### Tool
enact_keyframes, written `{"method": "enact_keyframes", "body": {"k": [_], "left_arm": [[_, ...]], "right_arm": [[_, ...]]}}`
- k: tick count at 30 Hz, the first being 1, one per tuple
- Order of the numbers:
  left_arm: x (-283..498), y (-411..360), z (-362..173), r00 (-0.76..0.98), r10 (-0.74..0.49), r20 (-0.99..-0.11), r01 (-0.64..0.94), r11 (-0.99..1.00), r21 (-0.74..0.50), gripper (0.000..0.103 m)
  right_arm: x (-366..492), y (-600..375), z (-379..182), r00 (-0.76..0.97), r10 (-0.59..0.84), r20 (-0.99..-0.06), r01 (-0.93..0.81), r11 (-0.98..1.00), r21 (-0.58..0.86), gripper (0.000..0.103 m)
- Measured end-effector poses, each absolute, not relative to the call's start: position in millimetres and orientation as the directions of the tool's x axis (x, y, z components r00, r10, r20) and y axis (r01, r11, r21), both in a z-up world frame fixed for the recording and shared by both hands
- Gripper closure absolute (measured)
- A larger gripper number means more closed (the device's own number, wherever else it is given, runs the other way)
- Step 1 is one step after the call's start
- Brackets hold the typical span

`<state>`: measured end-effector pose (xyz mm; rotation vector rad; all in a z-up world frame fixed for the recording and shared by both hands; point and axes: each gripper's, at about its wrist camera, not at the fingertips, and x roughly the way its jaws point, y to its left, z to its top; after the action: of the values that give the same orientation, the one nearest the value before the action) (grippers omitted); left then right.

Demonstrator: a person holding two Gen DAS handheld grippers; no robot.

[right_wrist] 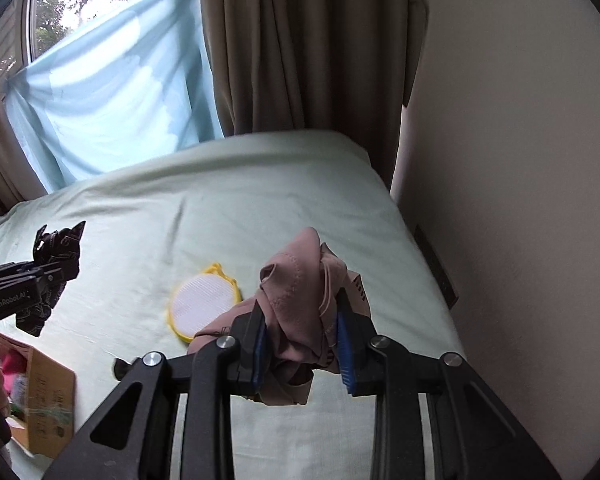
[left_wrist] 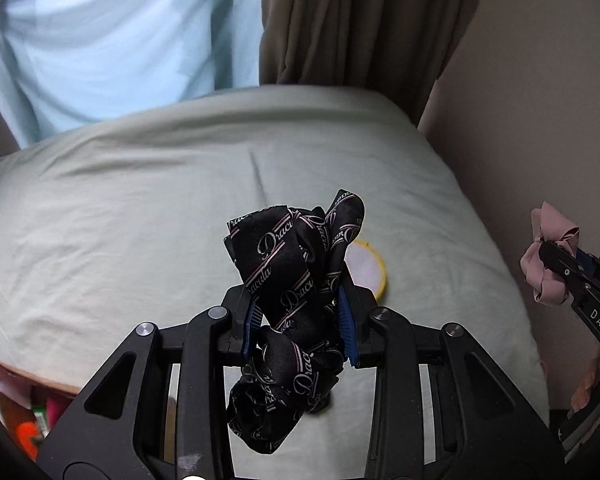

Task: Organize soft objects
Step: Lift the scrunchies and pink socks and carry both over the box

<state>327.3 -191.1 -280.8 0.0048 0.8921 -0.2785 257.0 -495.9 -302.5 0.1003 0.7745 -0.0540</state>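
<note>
My left gripper (left_wrist: pixel 296 300) is shut on a black satin cloth (left_wrist: pixel 288 268) printed with "Dracula", held above the pale green bed (left_wrist: pixel 120 208). It also shows at the left of the right wrist view (right_wrist: pixel 56 264). My right gripper (right_wrist: pixel 302 322) is shut on a dusty pink cloth (right_wrist: pixel 300 280), also held above the bed; it shows at the right edge of the left wrist view (left_wrist: pixel 548 264). A round white pad with a yellow rim (right_wrist: pixel 202 304) lies on the sheet between the two grippers; in the left wrist view (left_wrist: pixel 366 266) it is partly hidden behind the black cloth.
A cardboard box (right_wrist: pixel 44 396) with colourful items sits at the bed's near left edge. A beige wall (right_wrist: pixel 520 160) runs along the bed's right side. Brown curtains (right_wrist: pixel 300 48) and a light blue sheet (right_wrist: pixel 112 92) over a window hang behind the bed.
</note>
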Motion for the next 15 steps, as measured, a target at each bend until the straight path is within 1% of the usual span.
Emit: {"method": "enact_keyframes", "body": {"k": [9, 15], "left_arm": [[270, -158, -190, 0.664, -0.260, -0.701, 0.210, 0.965, -0.159, 0.074], [229, -110, -142, 0.706, -0.216, -0.675, 0.148, 0.976, -0.157, 0.074]], "right_arm": [[214, -467, -203, 0.772, 0.024, -0.635, 0.035, 0.996, 0.080, 0.076], [188, -436, -147, 0.803, 0.075, -0.592, -0.023, 0.995, 0.094, 0.076]]}}
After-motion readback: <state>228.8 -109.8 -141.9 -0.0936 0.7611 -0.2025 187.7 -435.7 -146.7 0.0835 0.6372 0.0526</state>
